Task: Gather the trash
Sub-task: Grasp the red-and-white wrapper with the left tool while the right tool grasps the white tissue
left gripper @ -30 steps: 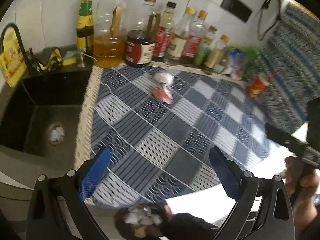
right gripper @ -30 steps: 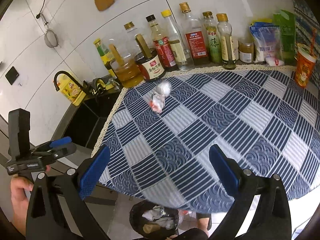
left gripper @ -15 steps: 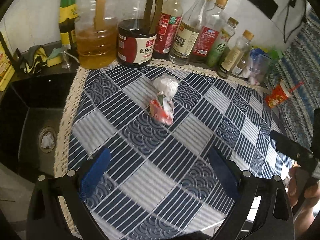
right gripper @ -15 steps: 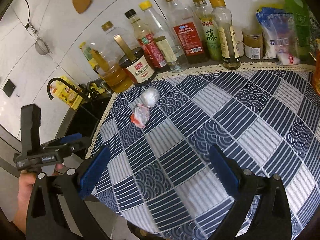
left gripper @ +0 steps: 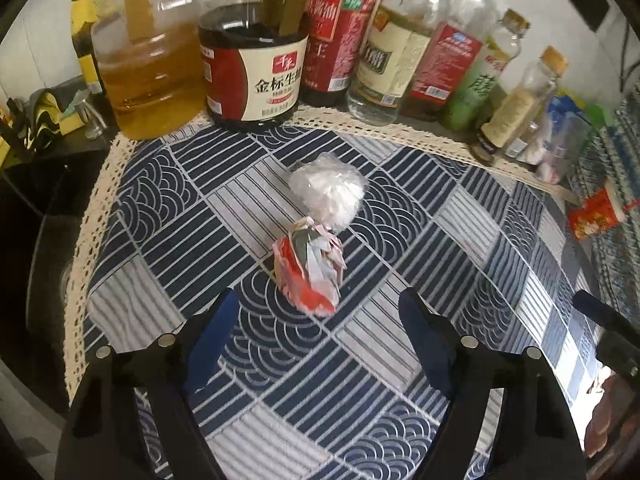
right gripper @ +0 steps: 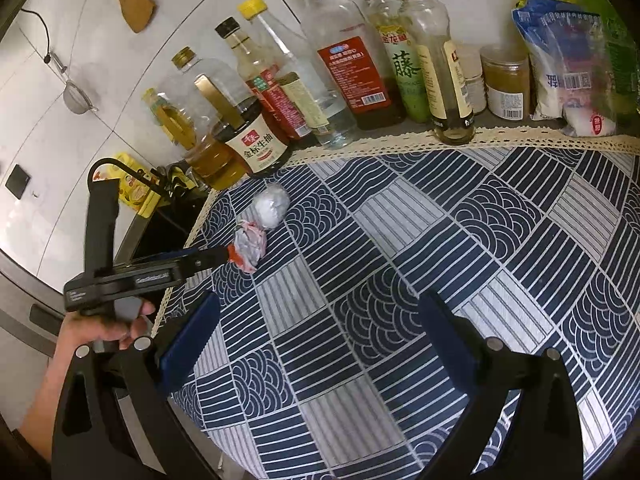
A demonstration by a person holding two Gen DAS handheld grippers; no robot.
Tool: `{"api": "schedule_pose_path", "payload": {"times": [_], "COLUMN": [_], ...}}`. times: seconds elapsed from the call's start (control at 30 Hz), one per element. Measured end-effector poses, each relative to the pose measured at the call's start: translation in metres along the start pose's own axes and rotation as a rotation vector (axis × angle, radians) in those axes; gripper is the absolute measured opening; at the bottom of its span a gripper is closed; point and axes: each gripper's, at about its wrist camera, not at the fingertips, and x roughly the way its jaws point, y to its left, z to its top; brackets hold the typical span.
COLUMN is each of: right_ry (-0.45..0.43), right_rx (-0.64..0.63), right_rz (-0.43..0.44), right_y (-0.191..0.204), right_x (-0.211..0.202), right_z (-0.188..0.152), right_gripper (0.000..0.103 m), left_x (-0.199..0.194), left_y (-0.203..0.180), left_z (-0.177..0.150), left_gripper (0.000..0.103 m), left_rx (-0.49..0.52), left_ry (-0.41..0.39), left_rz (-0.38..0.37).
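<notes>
Blue-checked tablecloth [left gripper: 400,360], bottles along its back edge: the left gripper [left gripper: 316,332] has closed in, fingers spread, on the red crumpled wrapper [left gripper: 310,268] near the left edge; right gripper [right gripper: 320,340] hangs spread, idle.

Dim indoor light, strong fisheye bending, dark corners; soft blur at edges

I read 金标生抽 on the dark soy sauce jug [left gripper: 254,76]. Several bottles to its right, the green-labelled bottle [right gripper: 406,68] shows 藤. Other labels I cannot make out.
</notes>
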Motion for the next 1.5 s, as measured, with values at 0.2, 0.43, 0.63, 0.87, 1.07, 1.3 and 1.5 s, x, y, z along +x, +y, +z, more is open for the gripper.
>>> {"api": "schedule_pose_path", "payload": {"times": [0.2,0.43,0.63,0.87,1.07,1.3,1.5], "right_ry": [0.023,0.040,0.055,0.068,0.086,0.107,0.133], "right_rx": [0.009,0.000,-0.009,-0.036,-0.078,-0.139,-0.196], "right_rz": [0.007,0.011,0.013,0.013,0.021,0.035,0.041], "right_y": [-0.012,-0.017,-0.021,-0.016,-0.005,0.019,0.046], "right_x": [0.011,0.019,0.026,0.035,0.053,0.079,0.113], "right_z": [0.004,0.013,0.019,0.029,0.040,0.051,0.062], "right_gripper": [0.098,0.098,0.098,0.098,0.098,0.098,0.098], "left_x": [0.025,0.040,0.039,0.024,0.005,-0.019,-0.039], "left_y": [0.008,0.008,0.005,0.011,0.022,0.041,0.060], "left_z": [0.013,0.018,0.016,0.007,-0.005,-0.026,-0.048], "left_gripper": [0.063,0.042,0.038,0.038,0.038,0.038,0.038], "left_rx": [-0.022,-0.017,-0.017,-0.031,-0.057,-0.106,-0.155], "left_ry": [0.022,0.034,0.025,0.008,-0.018,-0.045,-0.063], "left_rz": [0.019,0.018,0.000,-0.009,-0.009,0.000,0.011]}}
